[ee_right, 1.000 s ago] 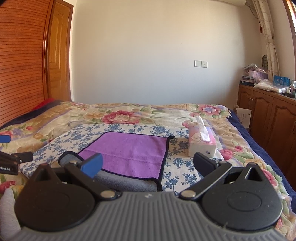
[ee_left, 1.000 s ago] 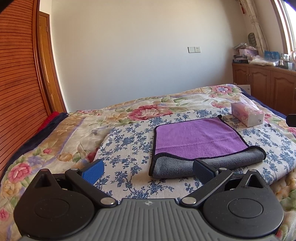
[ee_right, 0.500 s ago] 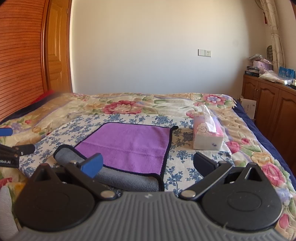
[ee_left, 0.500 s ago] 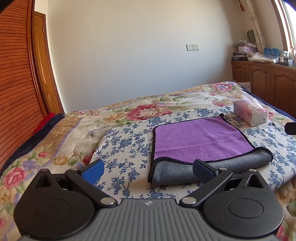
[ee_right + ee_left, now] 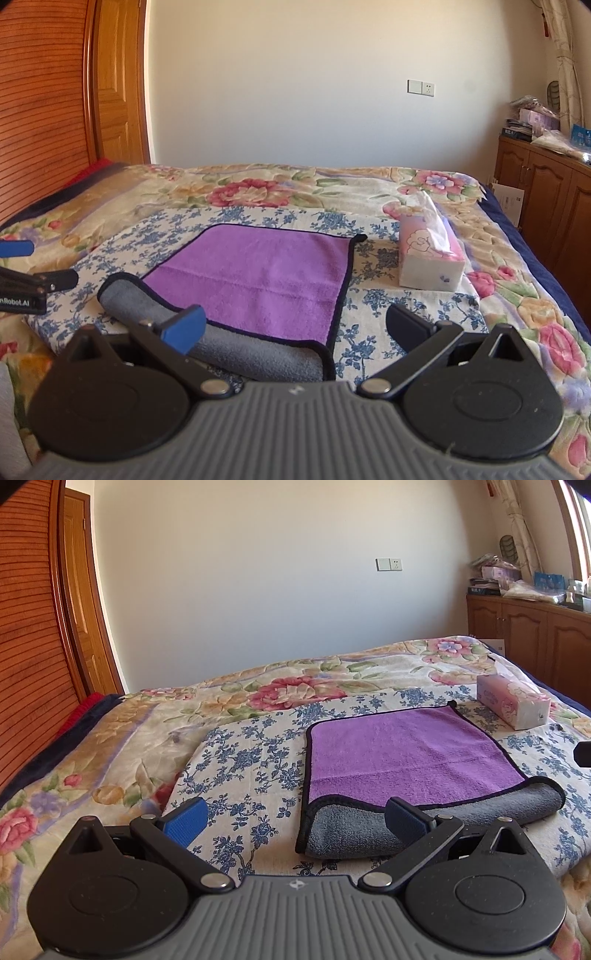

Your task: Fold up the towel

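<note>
Both the left gripper [image 5: 295, 821] and right gripper [image 5: 295, 326], fingers apart and empty, should pinch the purple towel's [image 5: 402, 757] grey rolled edge [image 5: 424, 821] at lower centre, lifting evenly.

Towel [image 5: 413, 760]: near grey fold partly hidden behind left gripper [image 5: 293, 821] finger; same behind right gripper [image 5: 295, 325] finger in right view. Right gripper tip cut off at right edge in left view. Cabinet [image 5: 535, 642] cut by right edge; clutter on top too small to tell.
</note>
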A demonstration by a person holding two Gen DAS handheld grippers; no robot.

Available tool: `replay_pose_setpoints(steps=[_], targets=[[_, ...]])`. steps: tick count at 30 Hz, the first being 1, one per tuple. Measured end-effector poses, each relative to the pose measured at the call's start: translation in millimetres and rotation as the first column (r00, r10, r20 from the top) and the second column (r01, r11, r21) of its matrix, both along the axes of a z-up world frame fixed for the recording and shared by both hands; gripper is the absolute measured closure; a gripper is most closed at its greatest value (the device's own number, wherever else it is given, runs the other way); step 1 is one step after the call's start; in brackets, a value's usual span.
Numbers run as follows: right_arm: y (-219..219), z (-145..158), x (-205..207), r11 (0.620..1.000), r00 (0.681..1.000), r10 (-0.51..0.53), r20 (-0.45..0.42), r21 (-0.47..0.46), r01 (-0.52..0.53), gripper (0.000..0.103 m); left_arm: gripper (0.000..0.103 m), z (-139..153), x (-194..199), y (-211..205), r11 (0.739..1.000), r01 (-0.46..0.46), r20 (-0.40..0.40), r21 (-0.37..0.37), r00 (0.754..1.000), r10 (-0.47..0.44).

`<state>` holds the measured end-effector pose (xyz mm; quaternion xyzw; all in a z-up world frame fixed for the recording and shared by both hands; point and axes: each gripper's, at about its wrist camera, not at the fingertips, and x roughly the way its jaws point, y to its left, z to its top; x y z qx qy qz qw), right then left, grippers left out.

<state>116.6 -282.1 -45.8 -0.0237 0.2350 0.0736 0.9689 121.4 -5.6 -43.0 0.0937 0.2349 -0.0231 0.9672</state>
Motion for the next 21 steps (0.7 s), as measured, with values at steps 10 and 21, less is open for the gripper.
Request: replay_pose_setpoints(steps=[10,21], targets=[[0,-5,14,1.0,1.0,0.0,-0.031,-0.014,0.0,0.0,0.0,-7,19,0,1.0,-0.001,-0.019,0.001,1.0,0.001],[-3,-11,28,0.999,0.999,-0.019,-0.045,-0.029,0.018,0.0,0.0,-8,38,3,1.0,0.016,-0.031,-0.024,0.999,-0.016]])
